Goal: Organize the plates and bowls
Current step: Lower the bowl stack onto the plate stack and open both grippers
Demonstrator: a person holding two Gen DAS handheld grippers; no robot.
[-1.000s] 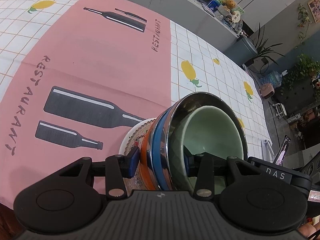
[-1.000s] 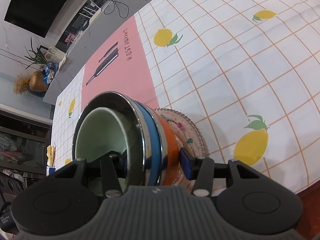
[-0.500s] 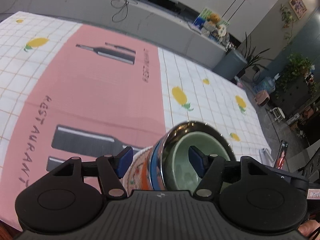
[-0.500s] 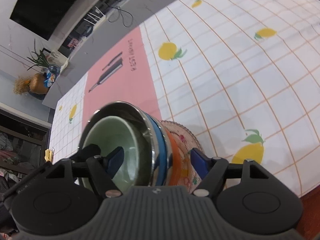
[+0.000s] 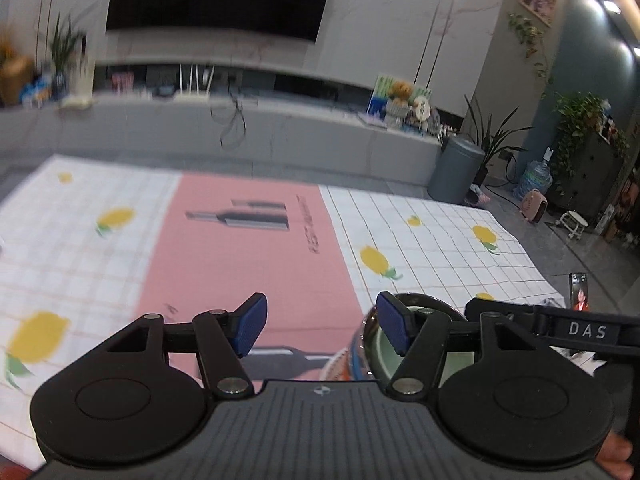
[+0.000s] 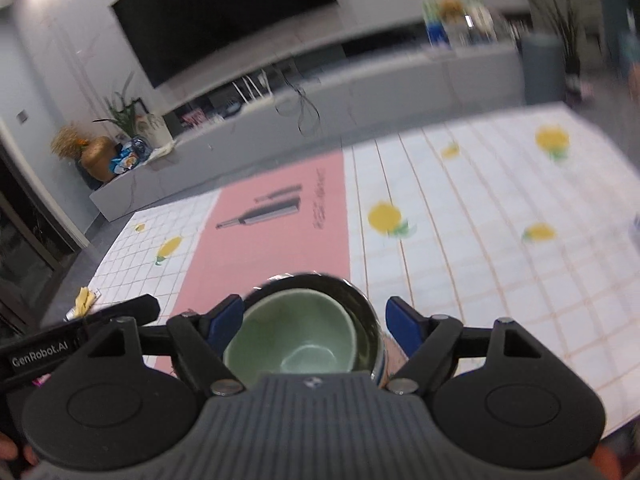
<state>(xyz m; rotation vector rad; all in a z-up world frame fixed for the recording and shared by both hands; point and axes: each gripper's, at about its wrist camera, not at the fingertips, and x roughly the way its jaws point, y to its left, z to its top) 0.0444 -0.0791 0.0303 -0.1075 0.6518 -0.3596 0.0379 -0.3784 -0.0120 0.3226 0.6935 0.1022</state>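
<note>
A nested stack stands on the table: a pale green bowl (image 6: 292, 336) inside a steel bowl (image 6: 360, 304), over blue and orange bowls and a patterned plate, mostly hidden behind the gripper body. In the left wrist view the steel bowl (image 5: 436, 304) and the plate's edge (image 5: 334, 368) peek out at lower right. My left gripper (image 5: 320, 326) is open and empty, raised to the left of the stack. My right gripper (image 6: 316, 320) is open and empty, raised above the stack, with its fingers apart on either side of it.
The table carries a white checked cloth with lemons (image 5: 440, 248) and a pink panel with bottle prints (image 5: 248, 240). A grey bench (image 5: 260, 136), a bin (image 5: 456, 168) and plants stand beyond the far edge. The other gripper's arm (image 5: 580, 328) shows at right.
Both grippers have opened, let go of the bowl stack and lifted up and back. The stack now stands on the table by itself.
</note>
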